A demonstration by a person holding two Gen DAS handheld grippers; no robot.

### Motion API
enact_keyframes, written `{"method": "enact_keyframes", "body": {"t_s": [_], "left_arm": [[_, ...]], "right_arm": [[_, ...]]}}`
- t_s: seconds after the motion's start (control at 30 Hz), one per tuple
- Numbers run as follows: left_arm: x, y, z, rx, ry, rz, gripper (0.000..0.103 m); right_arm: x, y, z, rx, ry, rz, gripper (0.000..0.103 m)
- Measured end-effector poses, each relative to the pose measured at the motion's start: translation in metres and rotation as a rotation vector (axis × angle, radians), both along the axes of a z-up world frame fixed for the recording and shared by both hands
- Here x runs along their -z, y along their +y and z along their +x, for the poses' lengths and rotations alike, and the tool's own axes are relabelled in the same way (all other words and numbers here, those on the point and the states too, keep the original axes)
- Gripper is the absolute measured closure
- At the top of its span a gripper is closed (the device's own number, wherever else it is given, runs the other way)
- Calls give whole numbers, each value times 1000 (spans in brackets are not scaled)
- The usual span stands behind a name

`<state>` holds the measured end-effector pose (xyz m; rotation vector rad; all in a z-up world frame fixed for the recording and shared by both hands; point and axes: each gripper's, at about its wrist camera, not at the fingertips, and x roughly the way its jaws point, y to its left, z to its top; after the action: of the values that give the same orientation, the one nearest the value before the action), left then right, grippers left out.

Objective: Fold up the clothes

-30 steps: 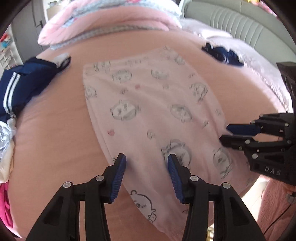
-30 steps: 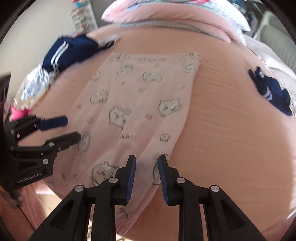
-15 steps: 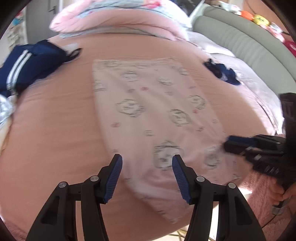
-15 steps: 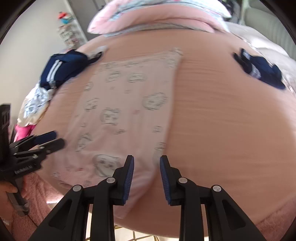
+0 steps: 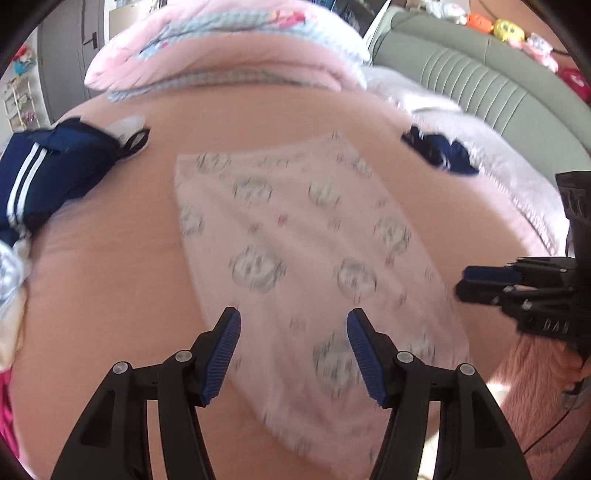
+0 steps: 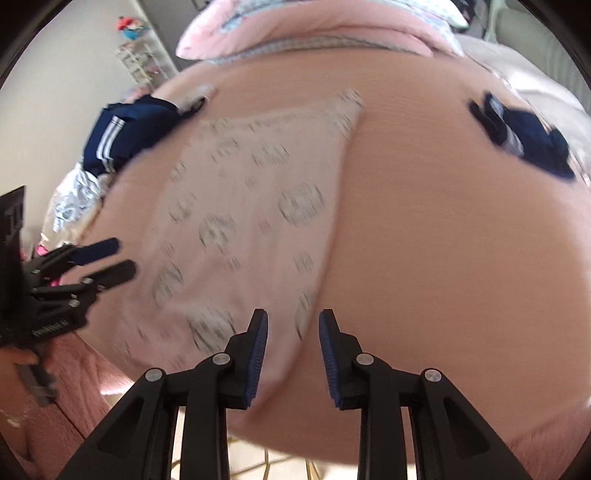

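A pale pink printed garment point(image 5: 295, 236) lies flat on the bed point(image 5: 110, 280), running from the middle of the mattress to its near edge, where its lower end hangs slightly over.

The left claw point(image 5: 293, 350) hovers above that near end with its jaws opening; cloth shows between them, but the pads do not press on it. The right claw point(image 6: 293, 354) hangs over the garment's right border near the same edge, jaws a little apart and gripping nothing.

The left view alone shows a grey-green padded headboard point(image 5: 480, 85) along the bed's right side, with small toys point(image 5: 506, 27) on top. The right view alone shows a white shelf rack point(image 6: 144, 62) against the wall past the far-left corner, and fingers point(image 6: 18, 356) around the left tool's handle.

Both views show a navy striped garment point(image 5: 40, 177) at the left edge, a small dark-blue piece point(image 5: 439, 155) near the right edge and a folded quilt point(image 5: 221, 44) at the far edge.
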<state>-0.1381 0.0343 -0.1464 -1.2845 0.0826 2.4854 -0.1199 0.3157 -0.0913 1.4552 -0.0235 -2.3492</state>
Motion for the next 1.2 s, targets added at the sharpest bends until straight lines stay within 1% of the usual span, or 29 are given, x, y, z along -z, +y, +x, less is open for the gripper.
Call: {"method": "enact_keyframes", "body": {"t_s": [0.03,0.13,0.2,0.23,0.27,0.3,0.37,0.43,0.47,0.5,0.57,0.6,0.63,0.67,0.73,0.8,0.83,0.87,0.9,0.93,0.97,1.03,1.07,1.1,1.13,1.17,1.2], "left_arm": [[4,4,-9,10,-7,-17,45],[21,13,-31,50,-61,-71,45],[34,9,-29,58,-88,-132,45],[40,5,-26,55,-93,-167,44],[43,-2,-23,44,-88,-185,42],[43,-11,-19,23,-84,-179,41],[43,-34,-16,-68,-108,-170,28],[43,-57,-12,-165,-126,-160,28],[43,-66,-10,-192,-133,-137,28],[42,-71,-8,-219,-128,-133,28],[38,-75,-4,-263,-97,-164,29],[33,-73,-2,-253,-69,-155,29],[27,-69,1,-238,-39,-131,29],[21,-65,3,-222,-10,-106,29],[16,-49,5,-157,17,-50,29],[20,-27,6,-72,5,-12,29],[26,-17,5,-35,-19,-17,29],[34,-8,5,-2,-52,-40,29],[42,0,7,20,-86,-87,29],[46,0,10,22,-104,-128,28],[45,-5,13,14,-110,-151,28],[44,-15,18,-14,-122,-201,27],[42,-25,21,-38,-126,-210,25],[40,-34,24,-75,-130,-230,25],[39,-43,26,-114,-135,-261,25],[37,-48,27,-130,-135,-255,25],[33,-50,29,-137,-129,-229,25]], "right_arm": [[-1,-13,-10,-29,20,29,75],[13,-48,-35,-104,45,119,75],[24,-55,-43,-121,21,157,75],[32,-57,-46,-118,5,160,75],[41,-58,-50,-114,-10,161,75],[42,-56,-48,-111,-1,147,75],[40,-45,-44,-94,10,126,75],[37,-28,-40,-64,-3,121,75],[37,-17,-38,-32,-11,112,75],[39,-5,-37,20,-23,113,75],[37,17,-30,96,-43,34,75],[36,27,-26,133,-53,-8,75],[34,32,-24,153,-53,-23,75],[30,31,-22,150,-35,-21,75],[22,16,-20,112,19,-7,75],[17,-4,-19,57,44,-52,75],[17,-14,-18,27,37,-79,75],[21,-26,-18,-5,12,-75,75],[25,-38,-18,-38,-15,-66,75],[33,-51,-19,-72,-40,-18,75],[40,-59,-13,-104,-42,54,75],[40,-58,3,-136,14,111,75],[39,-50,6,-109,6,107,75],[38,-40,7,-76,-8,97,79],[37,-30,9,-42,-23,88,79],[35,-20,11,-8,-38,78,79],[33,-13,14,34,-32,95,77]]}}
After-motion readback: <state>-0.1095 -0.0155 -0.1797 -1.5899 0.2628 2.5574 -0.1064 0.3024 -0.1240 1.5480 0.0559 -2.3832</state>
